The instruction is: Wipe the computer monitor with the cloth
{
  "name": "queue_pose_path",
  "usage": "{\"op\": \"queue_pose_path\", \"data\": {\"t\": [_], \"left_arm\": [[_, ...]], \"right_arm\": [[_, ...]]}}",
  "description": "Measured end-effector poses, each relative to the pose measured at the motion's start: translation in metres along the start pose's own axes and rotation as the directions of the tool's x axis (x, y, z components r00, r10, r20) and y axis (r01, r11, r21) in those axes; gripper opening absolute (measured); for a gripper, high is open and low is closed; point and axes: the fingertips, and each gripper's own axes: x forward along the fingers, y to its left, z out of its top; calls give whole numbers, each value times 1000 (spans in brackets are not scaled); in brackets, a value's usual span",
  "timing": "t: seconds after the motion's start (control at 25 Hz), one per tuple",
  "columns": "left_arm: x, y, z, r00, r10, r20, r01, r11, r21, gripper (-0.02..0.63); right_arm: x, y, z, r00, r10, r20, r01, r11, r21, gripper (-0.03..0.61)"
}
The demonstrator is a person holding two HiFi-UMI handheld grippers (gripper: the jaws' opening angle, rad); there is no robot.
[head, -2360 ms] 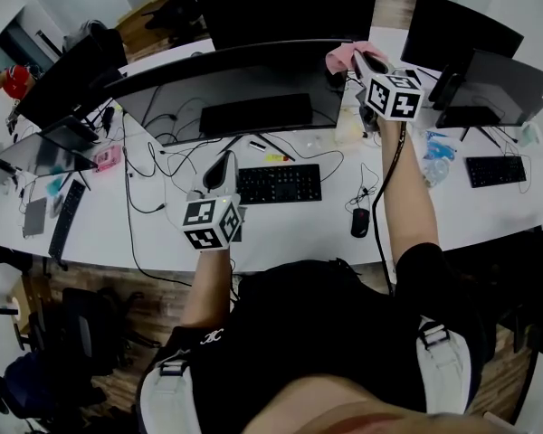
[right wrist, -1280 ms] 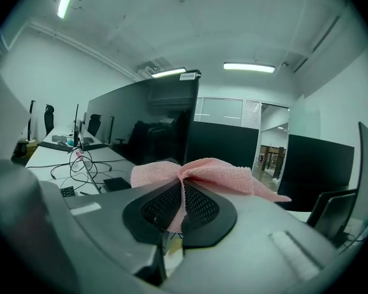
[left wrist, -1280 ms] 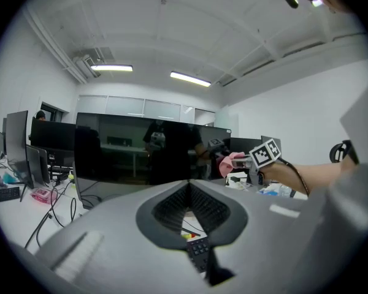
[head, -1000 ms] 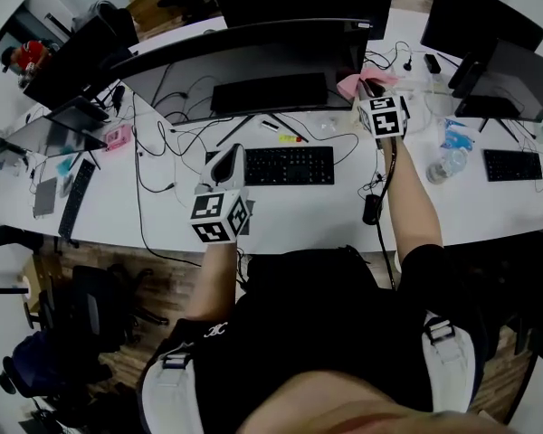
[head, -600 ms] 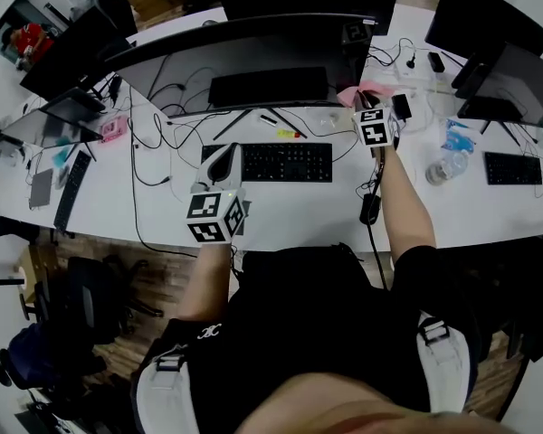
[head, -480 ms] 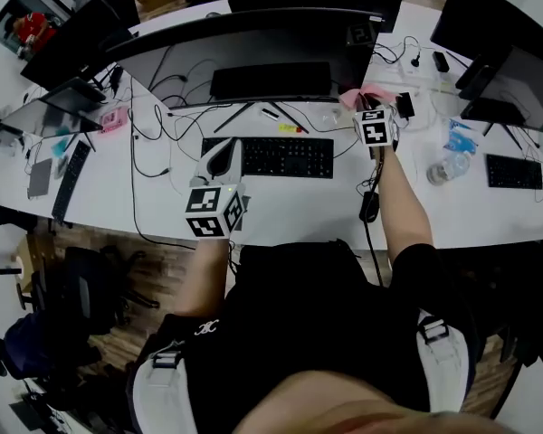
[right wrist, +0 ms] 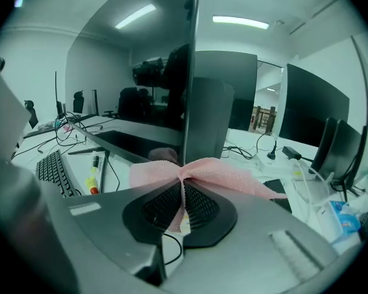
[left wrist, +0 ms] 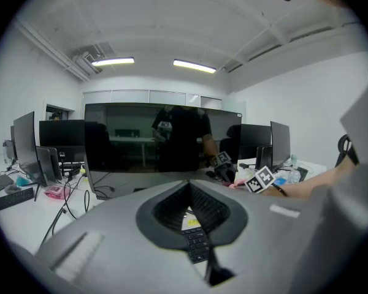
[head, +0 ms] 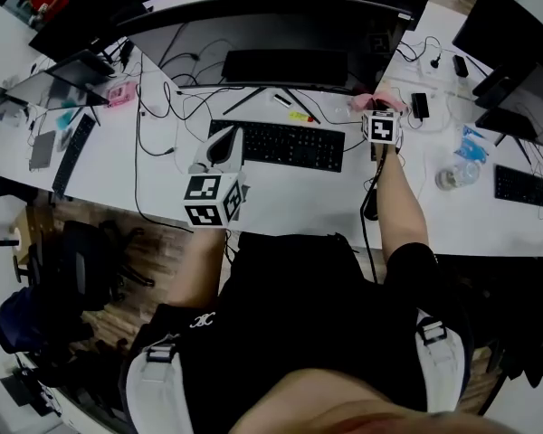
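**Pink cloth (right wrist: 216,174) pinched low at the monitor (head: 271,30) edge**

Left gripper (head: 219,155) hovers above the desk (head: 290,211) just beside the keyboard (head: 281,145), jaws pressed together, empty. Over to the right gripper (right wrist: 183,192): clamped on the cloth, just beside the monitor's lower right corner.

Likely office: monitors (head: 271,27), keyboards (head: 276,145), white desk (head: 290,208).

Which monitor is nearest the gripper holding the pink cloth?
The wide curved black monitor in the middle: the right gripper holds the pink cloth beside its right edge; others stand farther.
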Motion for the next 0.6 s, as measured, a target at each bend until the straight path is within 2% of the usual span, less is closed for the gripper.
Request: {"op": "queue_pose_path", "data": {"t": [0.24, 0.6], "left_arm": [[-2, 8, -6, 1000, 11, -11, -11, 1000, -12, 49], [-16, 41, -13, 998, 56, 1, -56, 997, -56, 49]], "right_arm": [[9, 23, -10, 998, 55, -22, -54, 997, 59, 8], [17, 67, 4, 997, 78, -1, -77, 990, 117, 9]]}}
